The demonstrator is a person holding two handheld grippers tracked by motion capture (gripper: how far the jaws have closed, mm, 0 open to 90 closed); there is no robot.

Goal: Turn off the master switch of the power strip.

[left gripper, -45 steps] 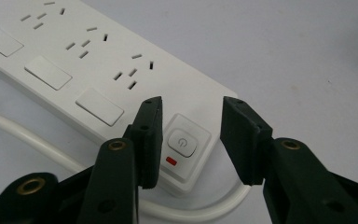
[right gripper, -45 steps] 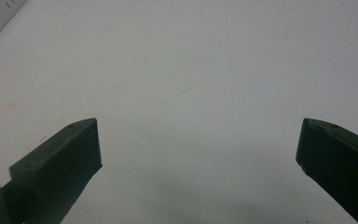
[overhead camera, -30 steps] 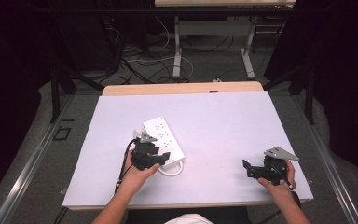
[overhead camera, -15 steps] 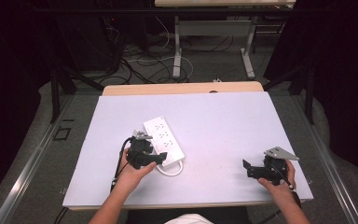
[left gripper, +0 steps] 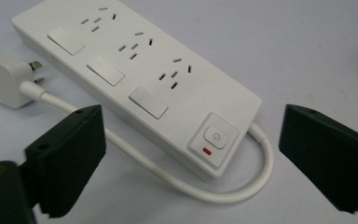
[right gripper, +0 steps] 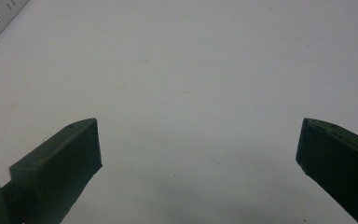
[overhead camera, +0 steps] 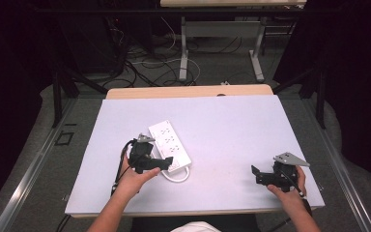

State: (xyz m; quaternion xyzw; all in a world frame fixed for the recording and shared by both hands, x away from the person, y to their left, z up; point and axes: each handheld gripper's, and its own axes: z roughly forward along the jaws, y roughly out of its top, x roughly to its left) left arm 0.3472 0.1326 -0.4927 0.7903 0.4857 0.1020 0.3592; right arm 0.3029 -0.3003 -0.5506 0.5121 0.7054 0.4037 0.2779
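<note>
left gripper (left gripper: pixel 191 154) released, jaws straddling white power strip (left gripper: pixel 140 79) switch end, right gripper (right gripper: pixel 198 158) released, well apart

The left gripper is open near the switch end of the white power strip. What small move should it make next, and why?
Probably ease the left gripper forward so its open jaws straddle the switch end of the power strip, then close. The jaws stand wide on either side of that end without touching it, and the cord loops just beneath, so approach should stay above it.
</note>
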